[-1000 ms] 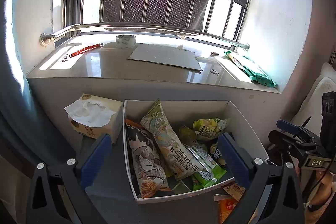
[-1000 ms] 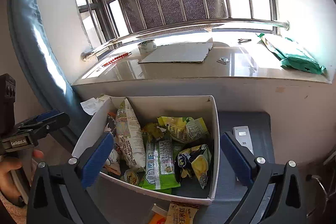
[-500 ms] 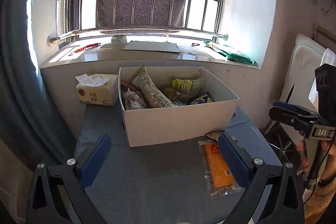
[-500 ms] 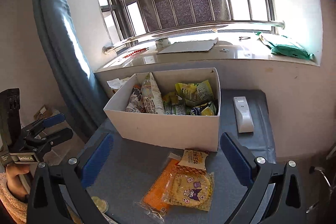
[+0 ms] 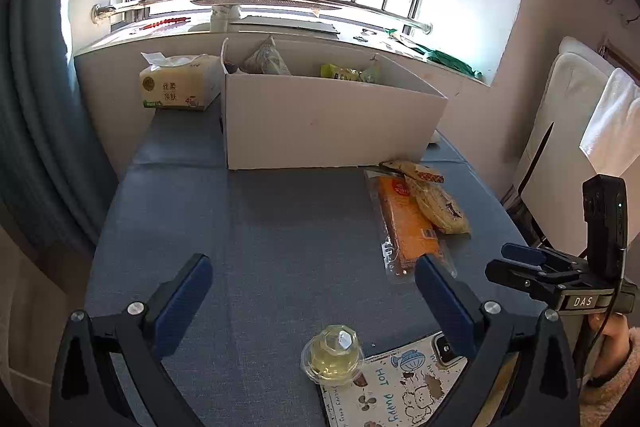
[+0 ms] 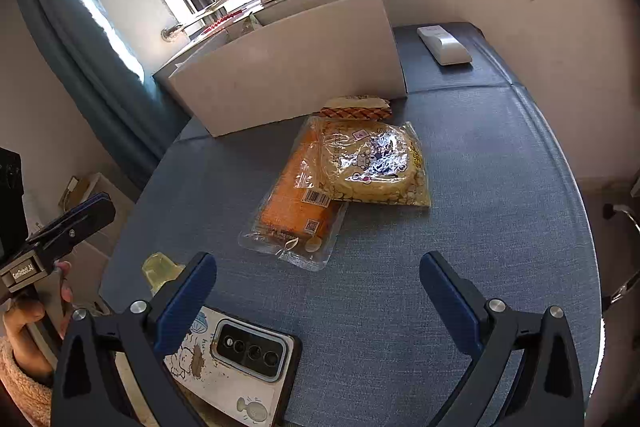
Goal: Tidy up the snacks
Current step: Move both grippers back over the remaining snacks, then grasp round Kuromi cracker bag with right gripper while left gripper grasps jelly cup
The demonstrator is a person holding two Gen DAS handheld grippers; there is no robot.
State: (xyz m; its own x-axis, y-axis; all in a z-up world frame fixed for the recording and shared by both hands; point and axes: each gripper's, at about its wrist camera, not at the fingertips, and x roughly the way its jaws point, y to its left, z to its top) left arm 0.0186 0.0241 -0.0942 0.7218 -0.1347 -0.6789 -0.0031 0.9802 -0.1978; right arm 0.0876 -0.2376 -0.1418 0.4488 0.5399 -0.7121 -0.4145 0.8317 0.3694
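A white cardboard box (image 5: 328, 123) with snack bags in it stands at the back of the blue table; it also shows in the right wrist view (image 6: 288, 71). In front of it lie an orange snack pack (image 6: 298, 205), a yellow cookie bag (image 6: 372, 167) overlapping it, and a small waffle-print pack (image 6: 356, 109). A clear jelly cup (image 5: 334, 355) sits near the table's front edge. My left gripper (image 5: 314, 287) is open and empty above the table, behind the jelly cup. My right gripper (image 6: 318, 283) is open and empty, just in front of the orange pack.
A phone (image 6: 252, 347) lies on a cartoon-print card (image 5: 396, 387) at the front edge. A tissue box (image 5: 176, 87) stands left of the white box. A white remote (image 6: 444, 45) lies to its right. The windowsill (image 5: 280, 27) and wall are behind.
Both grippers have pulled back and down from above the box toward the table's front edge. The loose snacks, jelly cup and phone have come into view. Both stay open.
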